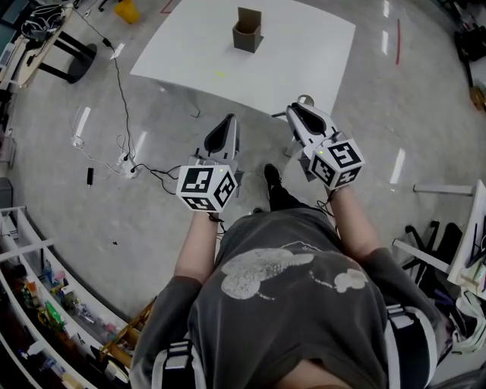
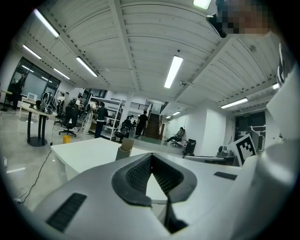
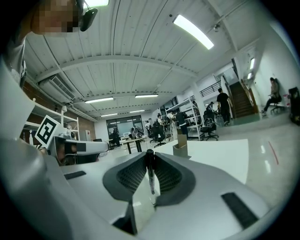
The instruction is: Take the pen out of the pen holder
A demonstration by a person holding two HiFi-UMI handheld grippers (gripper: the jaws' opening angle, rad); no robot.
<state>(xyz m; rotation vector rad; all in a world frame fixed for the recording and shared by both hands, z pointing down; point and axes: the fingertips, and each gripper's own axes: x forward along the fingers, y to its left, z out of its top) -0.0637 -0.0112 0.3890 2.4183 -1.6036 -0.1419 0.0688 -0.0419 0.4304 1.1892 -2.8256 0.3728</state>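
Note:
A brown cardboard pen holder [image 1: 247,30] stands on the white table [image 1: 304,61], towards its far side; nothing shows sticking out of its top. Both grippers are held over the floor, short of the table's near edge. My right gripper [image 1: 295,110] is shut on a thin black pen [image 3: 150,174], which stands upright between the jaws in the right gripper view, with the pen holder [image 3: 180,146] far ahead. My left gripper [image 1: 228,120] is shut with nothing between its pads [image 2: 140,171]; the pen holder [image 2: 124,151] shows beyond it on the table [image 2: 84,152].
Cables and a power strip [image 1: 125,163] lie on the floor to the left. Shelving [image 1: 38,296] runs along the lower left, another white desk [image 1: 456,190] stands at the right, and a yellow bin [image 1: 127,11] sits beyond the table. People and office chairs are far behind.

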